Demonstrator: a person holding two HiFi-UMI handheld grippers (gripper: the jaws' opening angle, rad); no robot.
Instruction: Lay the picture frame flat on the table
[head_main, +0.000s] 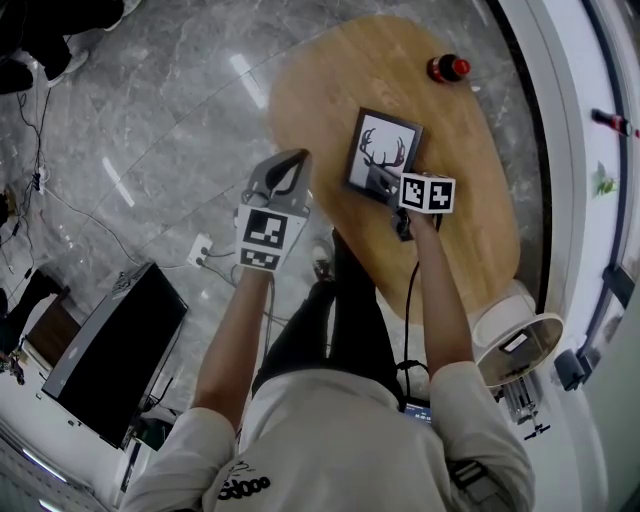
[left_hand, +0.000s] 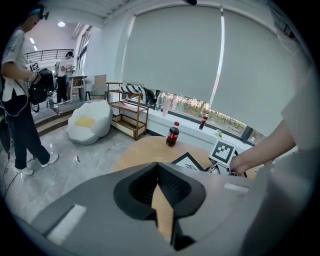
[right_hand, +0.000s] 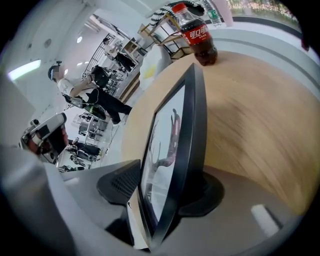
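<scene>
A black picture frame (head_main: 383, 152) with a deer-antler print rests on the oval wooden table (head_main: 470, 150), print facing up. Its near edge sits between the jaws of my right gripper (head_main: 388, 186). In the right gripper view the frame (right_hand: 172, 150) runs edge-on between the pads of the right gripper (right_hand: 162, 187): the left pad stands clear of the glass and the right pad is close behind the back. Whether the frame lies fully flat I cannot tell. My left gripper (head_main: 290, 170) hovers off the table's left edge, fingertips together and empty (left_hand: 159, 172). From there the frame (left_hand: 189, 161) shows to the right.
A cola bottle (head_main: 449, 68) stands at the table's far end. A black flat panel (head_main: 110, 350) lies on the marble floor at left and a round white stool (head_main: 520, 345) at right. A person (left_hand: 17, 100), a beanbag (left_hand: 90, 122) and a wooden shelf (left_hand: 130, 117) are beyond.
</scene>
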